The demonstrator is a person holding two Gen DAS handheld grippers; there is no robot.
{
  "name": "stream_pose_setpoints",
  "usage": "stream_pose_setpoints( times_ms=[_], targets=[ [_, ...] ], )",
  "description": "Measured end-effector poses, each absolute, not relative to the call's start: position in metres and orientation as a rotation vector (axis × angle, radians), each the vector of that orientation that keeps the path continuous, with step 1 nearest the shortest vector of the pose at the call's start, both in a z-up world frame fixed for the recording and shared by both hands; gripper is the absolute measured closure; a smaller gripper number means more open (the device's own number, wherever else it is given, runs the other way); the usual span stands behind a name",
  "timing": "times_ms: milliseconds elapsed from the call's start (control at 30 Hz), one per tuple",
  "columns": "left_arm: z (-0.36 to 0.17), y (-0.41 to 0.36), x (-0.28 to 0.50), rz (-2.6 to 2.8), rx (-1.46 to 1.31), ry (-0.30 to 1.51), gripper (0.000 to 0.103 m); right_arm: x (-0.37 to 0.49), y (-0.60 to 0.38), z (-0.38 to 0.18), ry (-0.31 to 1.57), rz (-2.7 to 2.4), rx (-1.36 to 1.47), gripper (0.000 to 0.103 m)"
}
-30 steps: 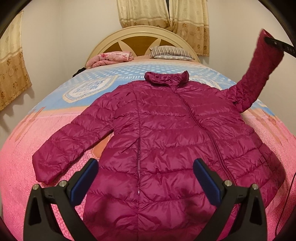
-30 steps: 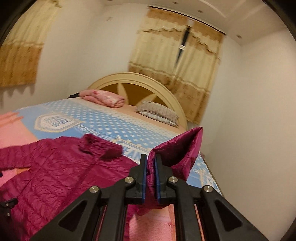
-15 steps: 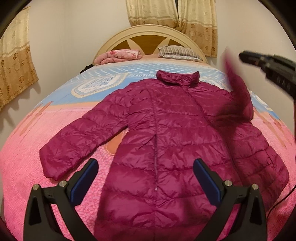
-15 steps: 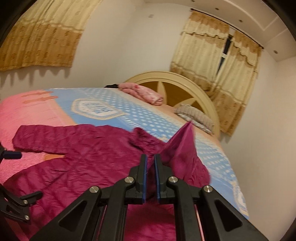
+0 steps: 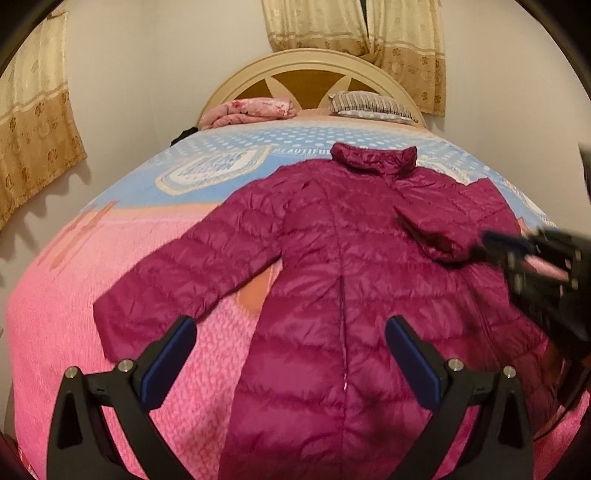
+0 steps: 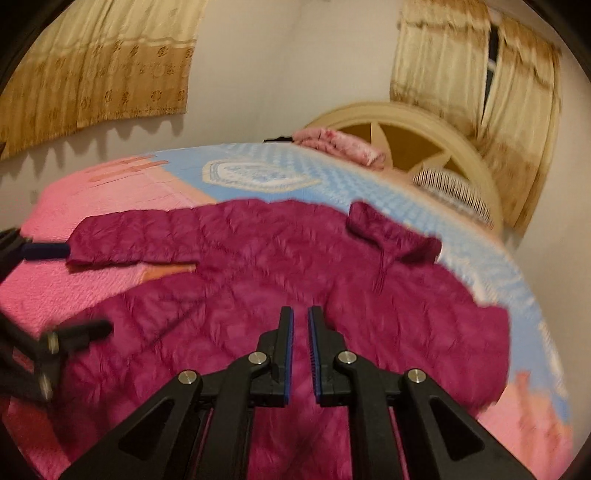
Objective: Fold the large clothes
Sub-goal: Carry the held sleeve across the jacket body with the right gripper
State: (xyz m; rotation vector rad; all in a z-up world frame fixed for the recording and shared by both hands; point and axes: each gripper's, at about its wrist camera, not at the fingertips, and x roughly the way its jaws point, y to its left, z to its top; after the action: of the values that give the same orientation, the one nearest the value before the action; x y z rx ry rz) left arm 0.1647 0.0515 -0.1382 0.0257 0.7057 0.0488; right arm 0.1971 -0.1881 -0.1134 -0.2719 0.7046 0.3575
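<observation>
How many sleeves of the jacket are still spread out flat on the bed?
1. The magenta quilted puffer jacket's left-side sleeve lies outstretched on the pink bedspread; the other sleeve is folded over the chest. None appear hidden.

Jacket (image 5: 343,280) flat on bed (image 5: 74,295); pillow (image 5: 369,105) behind, by headboard (image 5: 306,66).

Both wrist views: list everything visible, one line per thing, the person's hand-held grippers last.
Jacket: one, magenta, flat on the bed, one sleeve folded over its front.
Bed cover: one, pink and blue.
Headboard: one, cream, far end.
Folded blanket: one, pink, by the headboard.
Pillow: one, striped, beside it.
Curtains: beige, behind and on the side wall.
Left hand-held gripper: black, open, empty.
Right hand-held gripper: black, jaws opening over the jacket, nothing between them.
</observation>
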Motion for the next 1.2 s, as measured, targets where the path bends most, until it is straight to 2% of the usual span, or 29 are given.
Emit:
stream_pose_setpoints(
  times_ms=[33, 67, 100, 300, 633, 667, 700, 800, 1033, 1200],
  targets=[
    [-0.136, 0.05, 0.169, 0.04, 0.025, 0.707, 0.0, 0.197, -0.201, -0.118, 0.748, 0.347, -0.241, 0.07],
    [-0.134, 0.047, 0.174, 0.027, 0.024, 0.709, 0.0, 0.198, -0.209, -0.121, 0.769, 0.342, -0.214, 0.037],
    [-0.132, 0.043, 0.18, 0.015, 0.023, 0.71, 0.0, 0.196, -0.226, -0.122, 0.774, 0.315, -0.158, 0.022],
    [-0.126, 0.02, 0.199, -0.011, 0.036, 0.722, 0.0, 0.202, -0.242, -0.122, 0.744, 0.189, -0.233, 0.022],
    [-0.142, 0.02, 0.193, -0.024, 0.042, 0.767, 0.0, 0.233, -0.2, -0.149, 0.771, 0.26, -0.408, 0.022],
    [-0.143, 0.023, 0.193, -0.021, 0.036, 0.77, 0.0, 0.236, -0.199, -0.15, 0.766, 0.248, -0.416, 0.036],
    [-0.144, 0.027, 0.193, -0.017, 0.028, 0.772, 0.0, 0.241, -0.199, -0.15, 0.781, 0.251, -0.412, 0.067],
    [-0.147, 0.037, 0.192, -0.002, 0.014, 0.78, 0.0, 0.246, -0.204, -0.136, 0.749, 0.209, -0.388, 0.093],
    [-0.149, 0.061, 0.193, 0.05, -0.025, 0.785, 0.0, 0.205, -0.185, -0.091, 0.624, 0.307, -0.384, 0.099],
    [-0.141, 0.064, 0.195, 0.069, -0.02, 0.764, 0.0, 0.187, -0.165, -0.099, 0.631, 0.377, -0.391, 0.099]
  ],
)
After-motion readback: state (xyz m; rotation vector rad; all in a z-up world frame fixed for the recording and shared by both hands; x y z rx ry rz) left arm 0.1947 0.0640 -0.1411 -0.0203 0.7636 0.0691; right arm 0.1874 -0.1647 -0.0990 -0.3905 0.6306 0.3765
